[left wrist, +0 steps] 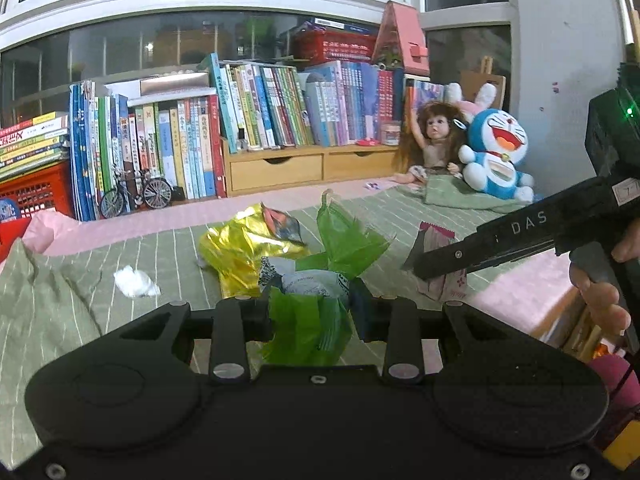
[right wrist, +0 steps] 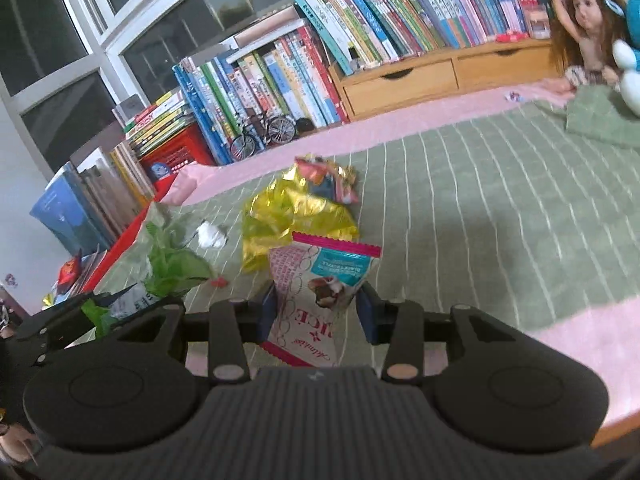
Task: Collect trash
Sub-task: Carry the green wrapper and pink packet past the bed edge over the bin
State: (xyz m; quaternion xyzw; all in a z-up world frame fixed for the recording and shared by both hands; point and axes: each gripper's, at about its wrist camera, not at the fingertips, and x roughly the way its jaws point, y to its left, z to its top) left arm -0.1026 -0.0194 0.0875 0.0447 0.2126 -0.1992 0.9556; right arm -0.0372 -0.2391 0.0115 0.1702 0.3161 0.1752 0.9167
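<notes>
While left claw (left wrist: 316,312) grips crinkly green plastic bag (left wrist: 308,332), right claw (right wrist: 316,312) pinches glossy pink-edged snack wrapper (right wrist: 316,292), crumpled gold foil (right wrist: 288,220) beyond.

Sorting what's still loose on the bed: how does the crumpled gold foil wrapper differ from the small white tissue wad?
The crumpled gold foil wrapper is shiny, yellow-gold and reflective; the small white tissue wad is matte and plain white. The wrapper is clearly larger and spreads in loose folds; the wad is a compact ball. A red-and-blue snack packet lies against the wrapper; the wad lies alone. Both lie ungripped on the green striped bedspread.
</notes>
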